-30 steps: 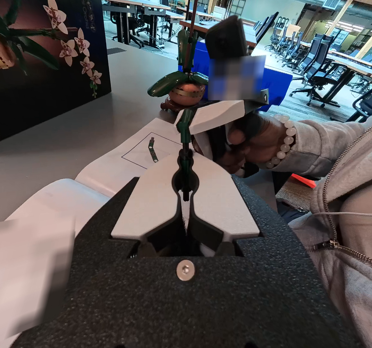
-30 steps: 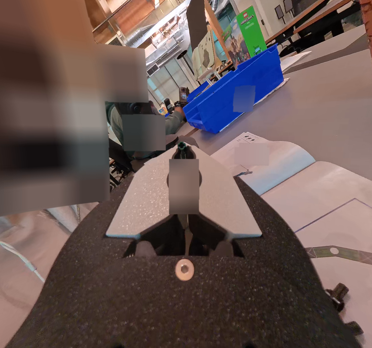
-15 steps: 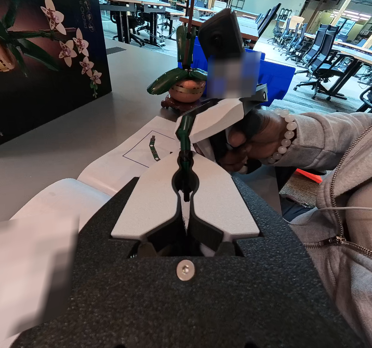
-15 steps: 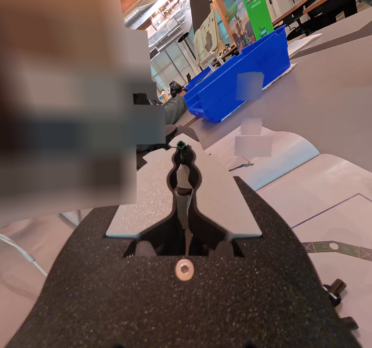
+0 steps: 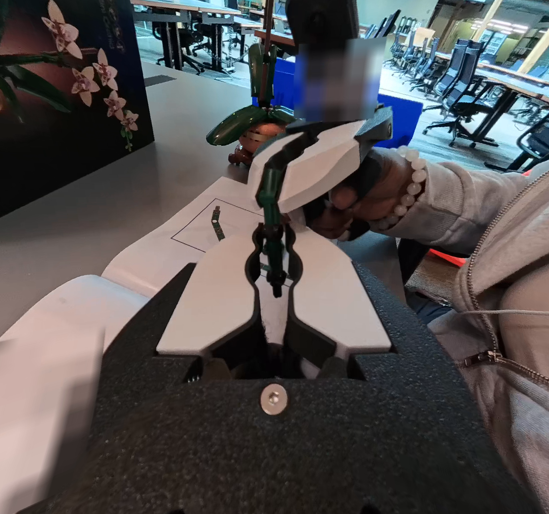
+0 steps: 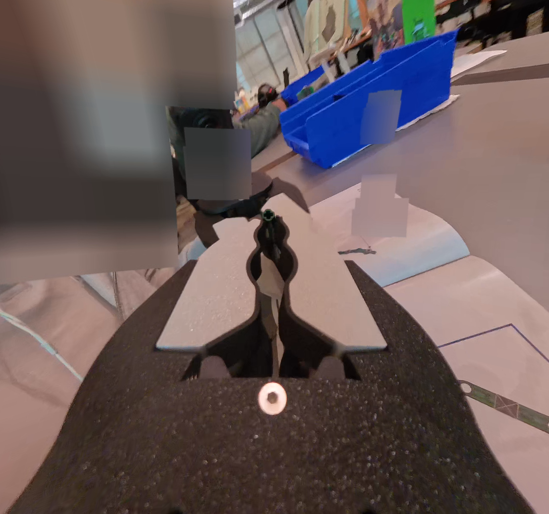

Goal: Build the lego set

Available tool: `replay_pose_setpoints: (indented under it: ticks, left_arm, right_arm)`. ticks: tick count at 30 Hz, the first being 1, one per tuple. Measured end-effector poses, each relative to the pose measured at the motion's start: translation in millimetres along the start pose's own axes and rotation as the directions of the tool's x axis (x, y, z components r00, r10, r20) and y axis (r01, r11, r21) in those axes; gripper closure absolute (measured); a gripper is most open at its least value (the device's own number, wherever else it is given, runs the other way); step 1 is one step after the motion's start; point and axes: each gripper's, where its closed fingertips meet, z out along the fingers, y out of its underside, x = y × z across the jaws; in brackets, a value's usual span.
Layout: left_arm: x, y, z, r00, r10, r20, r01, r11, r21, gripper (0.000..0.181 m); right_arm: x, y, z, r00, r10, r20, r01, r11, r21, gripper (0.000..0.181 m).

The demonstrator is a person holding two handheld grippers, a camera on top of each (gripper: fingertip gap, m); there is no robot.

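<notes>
A dark green jointed stem [image 5: 269,190] runs from my right gripper [image 5: 267,172] down into my left gripper [image 5: 273,232]. In the left wrist view my left jaws stand slightly apart around the stem's lower end, with a gap on each side. My right gripper [image 6: 270,226] is shut on the stem, and the stem's green tip [image 6: 268,216] sticks out past the fingertips. The built orchid pot with green leaves [image 5: 258,134] stands on the grey table behind the grippers. Both grippers hover over the open instruction booklet [image 5: 190,232].
The dark set box with orchid pictures [image 5: 59,83] stands at the left. Blue bins [image 6: 371,107] sit on the table farther back. The person's sleeve and beaded wrist [image 5: 416,178] are at the right. Office desks and chairs fill the background. The tips of one gripper are about 4 centimetres away from the tips of the other.
My left jaws, shut on the stem before, have parted a little. The right gripper has rolled, so both its fingers now show around the stem's upper part.
</notes>
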Motion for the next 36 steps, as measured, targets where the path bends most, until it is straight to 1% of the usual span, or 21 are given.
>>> replay_pose_setpoints:
  ticks: [2,3,5,6,7,9,11,12,14,16,19,22,23,25,27,28,29,31,33,35,36]
  left_arm:
    - [-2,2,0,1.000,0.024,0.019,-0.024,1.000,-0.017,0.162]
    - [-2,2,0,0.999,0.040,0.023,-0.040,0.999,-0.018,0.162]
    - [4,2,1,0.998,0.058,-0.004,-0.058,0.998,-0.014,0.169]
    - [7,2,2,0.998,0.060,-0.023,-0.060,0.998,-0.013,0.179]
    - [7,1,3,0.998,0.056,-0.023,-0.056,0.998,-0.010,0.179]
    - [8,-3,2,0.999,0.033,-0.036,-0.032,0.999,0.024,0.180]
    - [9,-9,0,0.999,0.004,-0.053,-0.001,0.998,0.058,0.180]
    - [8,-8,-1,0.999,-0.001,-0.051,0.004,0.998,0.057,0.180]
    - [6,-9,-2,0.999,-0.001,-0.039,0.003,0.998,0.061,0.180]
    - [7,-10,-3,0.999,0.000,-0.045,0.003,0.998,0.068,0.180]
    - [6,-8,-2,0.999,0.010,-0.039,-0.008,0.999,0.051,0.178]
    - [6,-6,-3,0.999,0.030,-0.030,-0.029,0.999,0.034,0.161]
    - [5,-6,-4,0.999,0.035,-0.026,-0.034,0.999,0.036,0.159]
    - [7,-9,-6,0.999,0.034,-0.041,-0.032,0.998,0.055,0.165]
    - [10,-11,-9,0.997,0.034,-0.069,-0.029,0.997,0.065,0.178]
    - [9,-14,-12,0.998,0.033,-0.061,-0.028,0.996,0.079,0.181]
    - [4,-19,-18,0.999,0.028,-0.035,-0.024,0.994,0.105,0.181]
    - [-14,-32,-38,0.998,0.007,0.061,-0.018,0.984,0.179,0.181]
    - [-34,-43,-65,0.987,-0.022,0.157,-0.017,0.970,0.244,0.181]
    - [-51,-48,-90,0.969,-0.042,0.245,-0.032,0.957,0.288,0.181]
    - [-57,-48,-99,0.958,-0.047,0.283,-0.041,0.954,0.296,0.181]
  right_arm:
    - [-1,7,0,0.999,-0.047,-0.009,0.046,0.995,-0.091,0.175]
    - [-1,11,0,0.997,-0.071,-0.007,0.070,0.988,-0.136,0.175]
    - [-1,12,-2,0.995,-0.094,-0.014,0.090,0.981,-0.172,0.175]
    - [-2,12,-2,0.994,-0.110,-0.006,0.107,0.977,-0.186,0.175]
    - [-2,11,-3,0.991,-0.131,-0.010,0.127,0.972,-0.198,0.175]
    - [-4,7,-3,0.988,-0.154,-0.002,0.151,0.970,-0.190,0.175]
    - [-4,1,-2,0.989,-0.145,-0.004,0.143,0.978,-0.152,0.162]
    - [-6,-2,-1,0.989,-0.146,0.007,0.146,0.981,-0.131,0.162]
    - [-6,-6,-1,0.988,-0.155,0.015,0.156,0.983,-0.101,0.175]
    - [-6,-7,-1,0.985,-0.173,0.023,0.174,0.979,-0.102,0.175]
    - [-6,-5,-1,0.987,-0.159,0.033,0.162,0.979,-0.122,0.175]
    - [-7,-3,-1,0.990,-0.128,0.061,0.136,0.979,-0.150,0.176]
    - [-7,0,-1,0.990,-0.126,0.067,0.136,0.975,-0.174,0.176]
    - [-8,4,1,0.988,-0.126,0.087,0.142,0.967,-0.213,0.175]
    - [-11,3,3,0.983,-0.144,0.112,0.165,0.963,-0.214,0.175]
    - [-12,-2,3,0.979,-0.172,0.112,0.192,0.960,-0.202,0.175]
    - [-14,-12,1,0.971,-0.212,0.108,0.227,0.960,-0.164,0.167]
    - [-18,-38,-11,0.950,-0.309,0.049,0.312,0.948,-0.060,0.152]
    - [-15,-55,-30,0.907,-0.414,-0.079,0.414,0.910,-0.018,0.144]
    - [-6,-55,-49,0.836,-0.509,-0.206,0.503,0.860,-0.085,0.147]
    - [-2,-48,-57,0.802,-0.550,-0.233,0.529,0.835,-0.152,0.149]
